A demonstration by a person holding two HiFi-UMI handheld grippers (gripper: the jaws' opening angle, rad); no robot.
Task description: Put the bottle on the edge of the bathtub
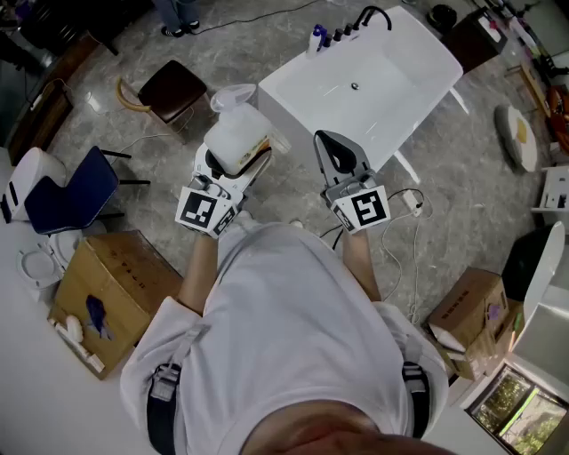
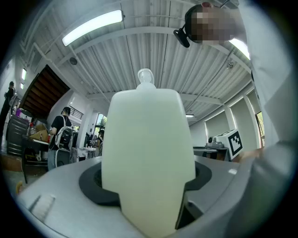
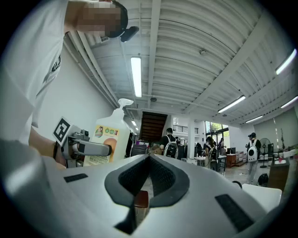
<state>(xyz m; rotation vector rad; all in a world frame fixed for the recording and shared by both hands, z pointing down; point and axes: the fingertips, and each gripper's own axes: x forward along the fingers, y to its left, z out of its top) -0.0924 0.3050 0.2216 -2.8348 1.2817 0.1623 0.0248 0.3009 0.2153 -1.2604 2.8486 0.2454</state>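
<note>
A white pump bottle is clamped in my left gripper, held up in the air to the left of the bathtub. In the left gripper view the bottle fills the space between the jaws, its pump top pointing up. The white bathtub stands on the floor ahead and to the right, and its near rim is bare. My right gripper hovers near the tub's front side, its jaws shut with nothing in them. The right gripper view shows its tips meeting and the labelled bottle at the left.
Small bottles and a black faucet sit at the tub's far end. A brown chair, a blue chair and a cardboard box stand at the left. Another box and floor cables lie at the right.
</note>
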